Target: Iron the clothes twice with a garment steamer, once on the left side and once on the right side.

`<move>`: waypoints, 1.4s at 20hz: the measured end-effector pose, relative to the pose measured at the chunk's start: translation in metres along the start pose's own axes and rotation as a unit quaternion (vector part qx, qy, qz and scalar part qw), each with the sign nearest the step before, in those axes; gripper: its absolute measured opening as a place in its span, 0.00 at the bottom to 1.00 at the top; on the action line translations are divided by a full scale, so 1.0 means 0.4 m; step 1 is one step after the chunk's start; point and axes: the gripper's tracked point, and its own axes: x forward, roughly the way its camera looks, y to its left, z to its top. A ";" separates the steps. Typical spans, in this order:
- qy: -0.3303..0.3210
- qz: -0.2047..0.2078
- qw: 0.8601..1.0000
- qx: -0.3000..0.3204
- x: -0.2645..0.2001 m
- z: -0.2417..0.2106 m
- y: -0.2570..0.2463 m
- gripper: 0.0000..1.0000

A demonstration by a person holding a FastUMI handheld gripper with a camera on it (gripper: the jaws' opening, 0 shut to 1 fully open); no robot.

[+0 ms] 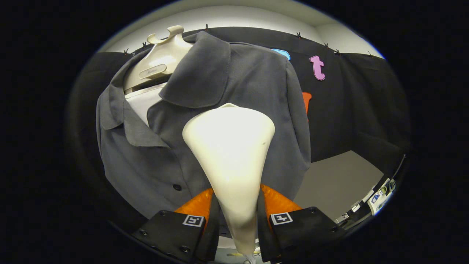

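The claw (234, 216) is clamped on the narrow neck of the cream garment steamer (230, 154), one finger pressing each side. The steamer's wide head fans out ahead of the fingers and sits against, or just in front of, the chest of the dark grey shirt (234, 91); contact cannot be confirmed. The shirt hangs on a cream hanger form (161, 58), collar open, buttons running down the placket beside the head. The head lies high on one front panel, so a pass looks under way. Whether this is the first or second pass cannot be told; the cloth shows no clear sign either way.
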 end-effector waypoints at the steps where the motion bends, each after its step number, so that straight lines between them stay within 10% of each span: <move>1: 0.002 -0.002 1.000 0.001 0.005 -0.012 -0.008 0.52; 28: 0.106 -0.001 0.994 -0.021 0.084 -0.413 -0.100 0.52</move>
